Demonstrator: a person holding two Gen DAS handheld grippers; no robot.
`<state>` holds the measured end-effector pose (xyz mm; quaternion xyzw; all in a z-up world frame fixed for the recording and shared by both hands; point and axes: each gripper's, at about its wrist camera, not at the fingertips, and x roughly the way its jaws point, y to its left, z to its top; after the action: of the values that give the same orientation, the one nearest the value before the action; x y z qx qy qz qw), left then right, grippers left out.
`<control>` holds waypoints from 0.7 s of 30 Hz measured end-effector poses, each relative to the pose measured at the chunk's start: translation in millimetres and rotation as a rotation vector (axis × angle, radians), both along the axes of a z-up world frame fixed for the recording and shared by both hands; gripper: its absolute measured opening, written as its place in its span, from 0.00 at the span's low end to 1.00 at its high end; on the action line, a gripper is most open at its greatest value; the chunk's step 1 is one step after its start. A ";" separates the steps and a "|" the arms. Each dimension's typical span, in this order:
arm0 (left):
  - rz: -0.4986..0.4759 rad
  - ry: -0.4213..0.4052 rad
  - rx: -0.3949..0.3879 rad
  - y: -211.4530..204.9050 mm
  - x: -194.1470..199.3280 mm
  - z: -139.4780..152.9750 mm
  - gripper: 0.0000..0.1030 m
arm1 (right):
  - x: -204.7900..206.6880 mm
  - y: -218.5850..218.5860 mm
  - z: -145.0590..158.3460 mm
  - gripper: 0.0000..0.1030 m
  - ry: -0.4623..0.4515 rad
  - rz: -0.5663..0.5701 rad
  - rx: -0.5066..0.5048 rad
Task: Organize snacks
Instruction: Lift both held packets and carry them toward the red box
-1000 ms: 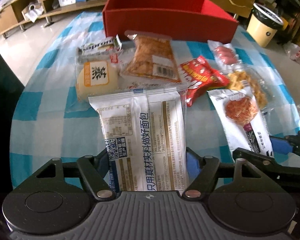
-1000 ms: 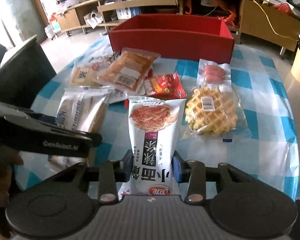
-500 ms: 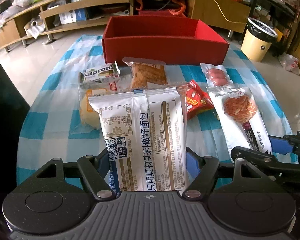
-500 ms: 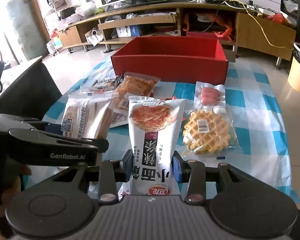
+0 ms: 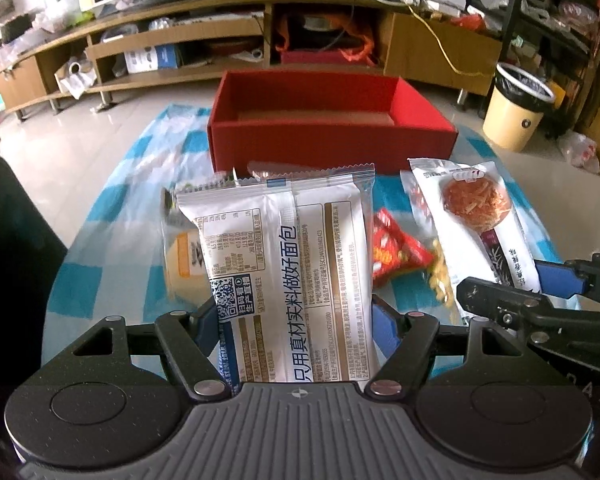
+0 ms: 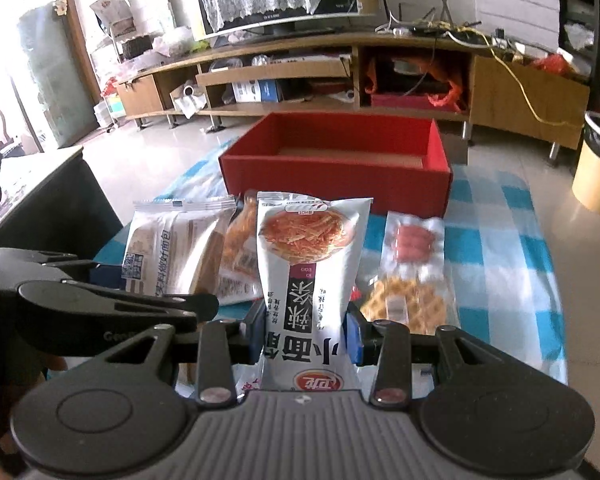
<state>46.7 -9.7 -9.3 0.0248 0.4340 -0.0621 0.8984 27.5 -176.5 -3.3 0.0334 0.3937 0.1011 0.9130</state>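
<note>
The left hand-held gripper point(image 5: 296, 320) clamps a white bread packet point(image 5: 288, 264); the right hand-held gripper point(image 6: 304, 334) pinches a noodle-snack bag point(image 6: 310, 276); both packs are raised above the checked surface point(image 6: 500, 264); beyond lie waffle point(image 6: 410, 310) and sausages point(image 6: 414, 240); farthest, the open red box point(image 6: 336, 172).

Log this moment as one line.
left gripper: shut on bread pack | right gripper: shut on noodle snack bag | red box: empty
</note>
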 end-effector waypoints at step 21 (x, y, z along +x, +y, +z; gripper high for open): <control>0.018 -0.112 -0.031 -10.5 58.3 33.4 0.75 | 54.8 -11.4 24.9 0.35 -0.104 -0.020 -0.002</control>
<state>105.1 -20.2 24.2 0.0107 0.3821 -0.0593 0.9222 82.3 -187.9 21.6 0.0310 0.3453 0.0933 0.9333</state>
